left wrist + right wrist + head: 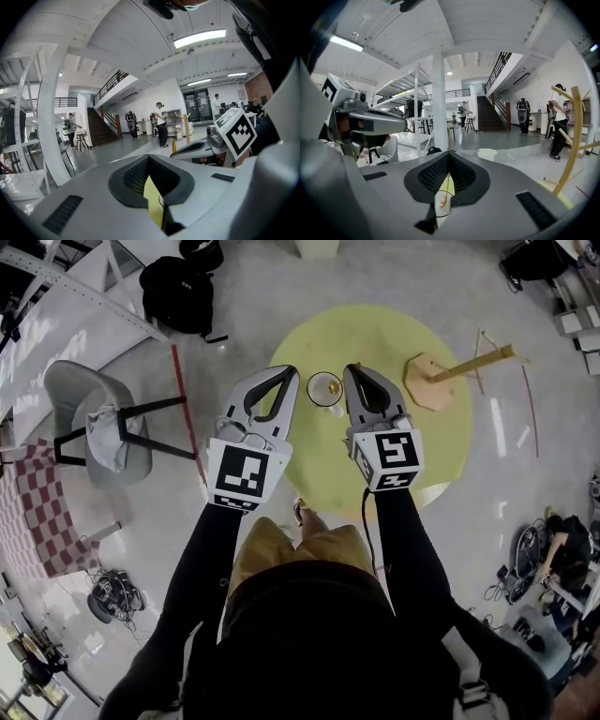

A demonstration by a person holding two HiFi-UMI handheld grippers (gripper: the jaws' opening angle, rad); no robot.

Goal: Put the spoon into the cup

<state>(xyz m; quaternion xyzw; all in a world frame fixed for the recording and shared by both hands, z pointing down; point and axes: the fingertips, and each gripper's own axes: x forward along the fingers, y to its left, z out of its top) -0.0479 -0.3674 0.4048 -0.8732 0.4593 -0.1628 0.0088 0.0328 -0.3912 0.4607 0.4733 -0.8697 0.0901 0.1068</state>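
My right gripper is shut on a thin gold spoon. The handle runs up between the pads and pokes out above the tips, and the bowl hangs below the jaws. In the left gripper view the handle shows as a short yellow stick at that gripper's tip. A clear glass cup stands on the round yellow table, between and below the two gripper tips. A gold glint shows over its mouth; I cannot tell whether the bowl is inside. My left gripper is shut and holds nothing.
A wooden stand with a tall post rises on the table's right side. Left of the table, on the floor, are a grey chair and a black backpack. Several people stand far off by the stairs.
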